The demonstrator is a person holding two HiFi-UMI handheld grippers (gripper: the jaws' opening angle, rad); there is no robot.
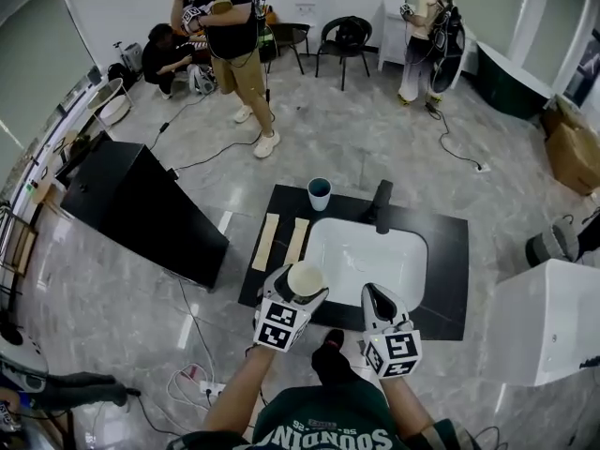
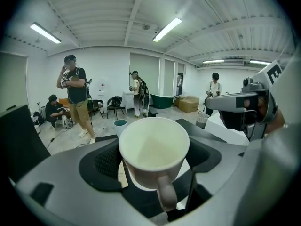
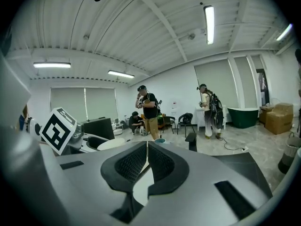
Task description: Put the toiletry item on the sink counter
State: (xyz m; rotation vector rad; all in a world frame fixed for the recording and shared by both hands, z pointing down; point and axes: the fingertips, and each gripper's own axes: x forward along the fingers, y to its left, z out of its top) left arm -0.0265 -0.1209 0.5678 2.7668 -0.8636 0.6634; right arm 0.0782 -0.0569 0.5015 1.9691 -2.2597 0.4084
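A cream mug (image 1: 306, 275) is held over the front left corner of the black sink counter (image 1: 450, 251), beside the white basin (image 1: 375, 251). My left gripper (image 1: 302, 287) is shut on it. In the left gripper view the mug (image 2: 154, 149) sits upright and empty between the dark pads (image 2: 101, 161), its handle pointing back at the camera. My right gripper (image 1: 375, 293) hovers over the basin's front edge, and its jaws (image 3: 147, 157) are shut with nothing between them. A teal cup (image 1: 320, 193) stands at the counter's back left, near the black faucet (image 1: 382, 204).
Two wooden strips (image 1: 266, 240) lie on the counter's left side. A black cabinet (image 1: 141, 209) stands to the left and a white unit (image 1: 548, 322) to the right. Cables (image 1: 192, 378) trail on the floor. People stand and crouch at the far end of the room.
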